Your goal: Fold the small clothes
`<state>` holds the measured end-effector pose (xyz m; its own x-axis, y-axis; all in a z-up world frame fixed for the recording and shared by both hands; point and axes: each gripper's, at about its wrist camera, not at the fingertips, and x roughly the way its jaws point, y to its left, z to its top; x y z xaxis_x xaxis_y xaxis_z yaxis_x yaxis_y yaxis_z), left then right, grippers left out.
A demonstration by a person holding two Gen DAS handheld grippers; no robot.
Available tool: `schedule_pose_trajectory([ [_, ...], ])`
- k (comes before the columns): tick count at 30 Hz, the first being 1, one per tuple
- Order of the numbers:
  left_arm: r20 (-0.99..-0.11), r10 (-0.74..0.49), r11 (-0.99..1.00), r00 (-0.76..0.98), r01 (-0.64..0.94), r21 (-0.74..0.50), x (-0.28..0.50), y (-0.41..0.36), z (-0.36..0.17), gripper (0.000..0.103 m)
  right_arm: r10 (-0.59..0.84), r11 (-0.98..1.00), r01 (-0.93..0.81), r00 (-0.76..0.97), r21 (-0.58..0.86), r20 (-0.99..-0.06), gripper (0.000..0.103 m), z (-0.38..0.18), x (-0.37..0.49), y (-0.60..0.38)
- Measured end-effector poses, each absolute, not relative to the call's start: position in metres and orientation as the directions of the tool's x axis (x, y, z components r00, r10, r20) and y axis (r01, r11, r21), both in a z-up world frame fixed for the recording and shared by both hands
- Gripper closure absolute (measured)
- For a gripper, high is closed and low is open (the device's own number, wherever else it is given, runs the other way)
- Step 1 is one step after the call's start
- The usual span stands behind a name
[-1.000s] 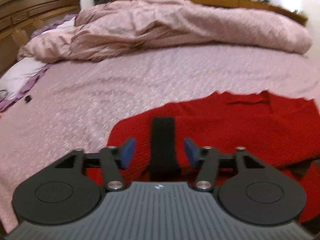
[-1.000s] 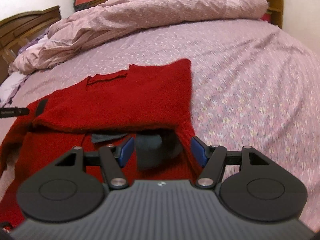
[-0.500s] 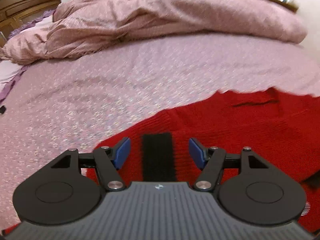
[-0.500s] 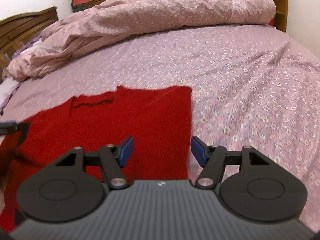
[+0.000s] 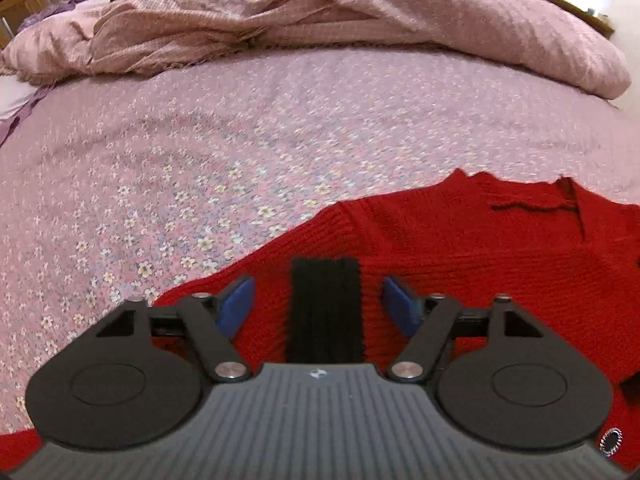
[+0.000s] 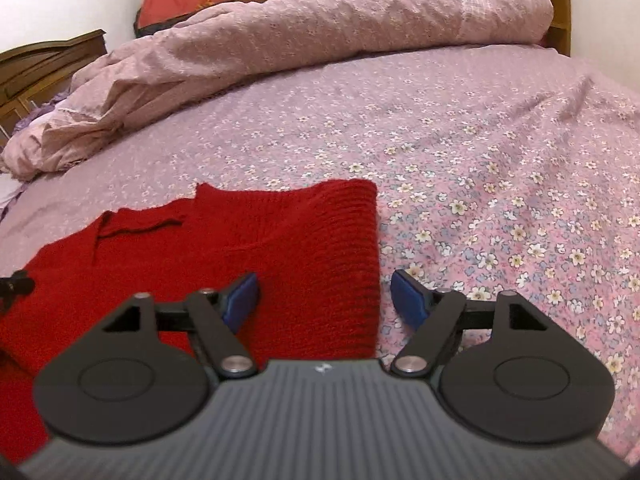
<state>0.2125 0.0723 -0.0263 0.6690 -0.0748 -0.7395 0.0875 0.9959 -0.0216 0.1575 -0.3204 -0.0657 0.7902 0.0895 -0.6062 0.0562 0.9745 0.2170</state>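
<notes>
Floral bedsheet under red knit sweater, lying flat, partly folded, near side of sheet. Black cuff lies on sweater, left part.

Left gripper – jaws closing, cuff between them, pads not yet touching it.

Right gripper – jaws opening, astride sweater's right edge, nothing gripped.

Likely step: fold just laid, next grip being set. Next move calls for clean pinch through the layers, no sheet caught.

Rumpled duvet well beyond sweater.
</notes>
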Motion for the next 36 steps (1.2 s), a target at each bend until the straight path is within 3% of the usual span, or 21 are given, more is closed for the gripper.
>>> schedule_pose_trajectory([
  [1,-0.73,-0.095,0.993,0.677,0.113,-0.023,0.209,0.069,-0.024,0.055,0.098,0.973,0.05,0.788,0.223,-0.607,0.025,-0.065,0.158,-0.321],
  [5,-0.695,-0.084,0.992,0.714,0.129,0.013,0.2,0.059,-0.016,0.092,0.116,0.965,0.058,0.781,0.257,-0.614,0.024,-0.06,0.161,-0.325],
  [6,-0.682,-0.077,0.992,0.727,0.121,0.018,0.2,0.058,-0.012,0.095,0.125,0.961,0.058,0.784,0.272,-0.608,0.023,-0.06,0.161,-0.327],
  [7,-0.664,-0.065,0.994,0.745,0.11,0.027,0.199,0.058,-0.008,0.096,0.134,0.956,0.053,0.793,0.288,-0.594,0.033,-0.059,0.161,-0.328],
  [8,-0.644,-0.054,0.994,0.763,0.101,0.036,0.2,0.06,-0.004,0.097,0.131,0.955,0.054,0.805,0.291,-0.579,0.046,-0.059,0.159,-0.328],
  [9,-0.621,-0.041,0.995,0.783,0.089,0.046,0.202,0.061,0.001,0.097,0.122,0.956,0.056,0.815,0.287,-0.567,0.07,-0.058,0.158,-0.328],
  [10,-0.61,-0.033,0.995,0.792,0.083,0.054,0.205,0.062,0.003,0.097,0.115,0.954,0.062,0.826,0.292,-0.551,0.078,-0.056,0.156,-0.33],
  [13,-0.627,-0.032,0.996,0.778,0.077,0.045,0.22,0.066,0.002,0.097,0.073,0.953,0.095,0.851,0.289,-0.52,0.086,-0.051,0.153,-0.336],
  [18,-0.689,-0.12,0.991,0.714,0.122,-0.045,0.22,0.074,0.0,0.096,0.071,0.954,0.1,0.839,0.281,-0.539,0.085,-0.06,0.158,-0.34],
  [21,-0.716,-0.153,0.987,0.681,0.145,-0.073,0.21,0.078,-0.003,0.093,0.073,0.961,0.088,0.833,0.261,-0.549,0.078,-0.06,0.158,-0.34],
  [24,-0.737,-0.154,0.987,0.658,0.139,-0.082,0.206,0.079,-0.011,0.07,0.06,0.958,0.11,0.824,0.264,-0.563,0.064,-0.06,0.159,-0.343],
  [26,-0.733,-0.121,0.991,0.67,0.12,-0.055,0.205,0.078,-0.016,0.042,0.044,0.955,0.134,0.82,0.266,-0.571,0.052,-0.059,0.158,-0.346],
  [28,-0.721,-0.086,0.995,0.687,0.101,-0.023,0.204,0.078,-0.019,0.034,0.054,0.952,0.132,0.818,0.277,-0.573,0.046,-0.06,0.156,-0.348],
  [31,-0.725,-0.148,0.988,0.672,0.138,-0.074,0.208,0.079,-0.023,0.034,0.072,0.953,0.113,0.816,0.28,-0.574,0.046,-0.058,0.152,-0.348],
  [33,-0.727,-0.164,0.985,0.667,0.151,-0.084,0.209,0.076,-0.026,0.04,0.078,0.957,0.101,0.815,0.273,-0.574,0.046,-0.057,0.151,-0.346],
  [35,-0.724,-0.18,0.983,0.666,0.151,-0.106,0.211,0.075,-0.028,0.067,0.077,0.958,0.099,0.816,0.27,-0.573,0.046,-0.056,0.15,-0.345],
  [36,-0.716,-0.18,0.983,0.675,0.147,-0.109,0.21,0.074,-0.026,0.072,0.075,0.958,0.1,0.817,0.268,-0.572,0.046,-0.055,0.149,-0.344],
])
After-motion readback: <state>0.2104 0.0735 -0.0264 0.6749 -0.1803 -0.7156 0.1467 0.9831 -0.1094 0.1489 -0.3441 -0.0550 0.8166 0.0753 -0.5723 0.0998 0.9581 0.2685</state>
